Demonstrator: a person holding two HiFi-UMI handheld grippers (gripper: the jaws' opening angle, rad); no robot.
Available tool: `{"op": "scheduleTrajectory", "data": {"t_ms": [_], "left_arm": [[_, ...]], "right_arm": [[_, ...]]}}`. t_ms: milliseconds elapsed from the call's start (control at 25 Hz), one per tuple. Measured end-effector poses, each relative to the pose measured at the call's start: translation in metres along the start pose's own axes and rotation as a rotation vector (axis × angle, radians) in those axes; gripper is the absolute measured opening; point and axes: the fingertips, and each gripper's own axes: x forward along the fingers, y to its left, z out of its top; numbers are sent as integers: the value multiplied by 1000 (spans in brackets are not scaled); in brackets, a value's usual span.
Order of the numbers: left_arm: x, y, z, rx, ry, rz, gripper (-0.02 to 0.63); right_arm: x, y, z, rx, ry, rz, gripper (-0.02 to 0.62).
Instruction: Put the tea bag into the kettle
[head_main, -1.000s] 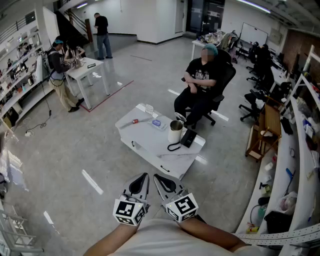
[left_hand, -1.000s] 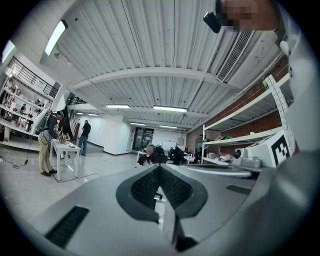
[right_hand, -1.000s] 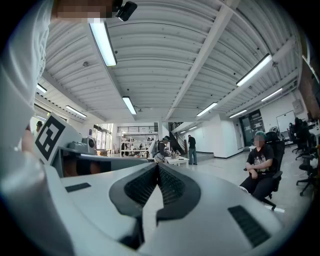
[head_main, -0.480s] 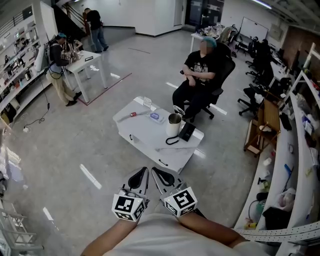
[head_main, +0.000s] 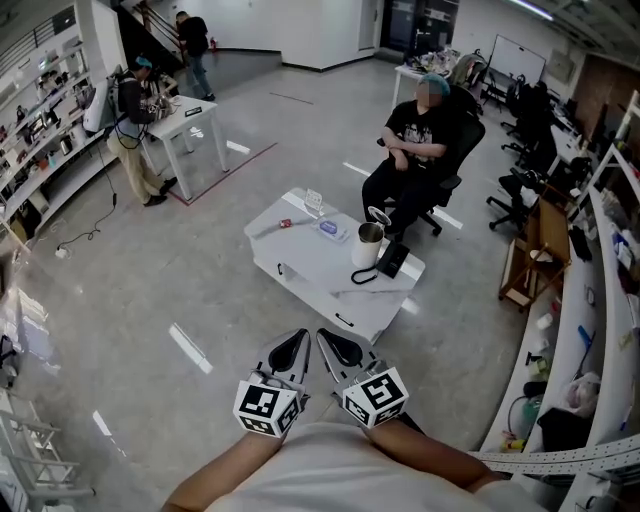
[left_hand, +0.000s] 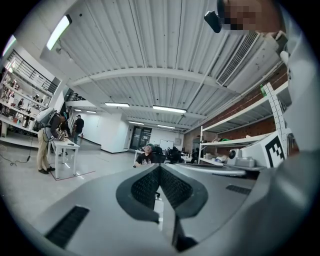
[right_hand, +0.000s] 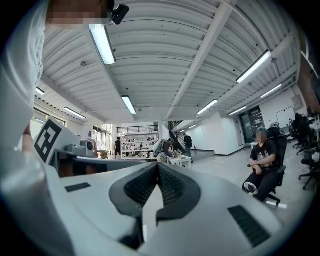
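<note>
Table (head_main: 305, 268) has slid right in frame since earlier. Kettle (head_main: 368, 246) stands upright, long axis vertical, on the table's right end, frame centre. Tea bag too small to pick out. Bottom centre: left gripper (head_main: 297, 338) and right gripper (head_main: 325, 337), both clenched, empty.

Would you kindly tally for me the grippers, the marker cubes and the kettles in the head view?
Grey two-jaw grippers: 2, the left gripper and the right gripper
White cubes with black square markers: 2
Silver metal kettle: 1, on the low white table
Total: 5
</note>
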Motion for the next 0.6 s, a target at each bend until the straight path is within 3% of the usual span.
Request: {"op": "scheduleTrajectory", "data": {"t_ms": [400, 600], "left_arm": [[-55, 53, -3, -16, 23, -28, 8], [-57, 61, -9, -33, 35, -35, 8]], "right_arm": [[39, 73, -16, 11, 12, -2, 9], [44, 70, -19, 28, 25, -19, 9]]}}
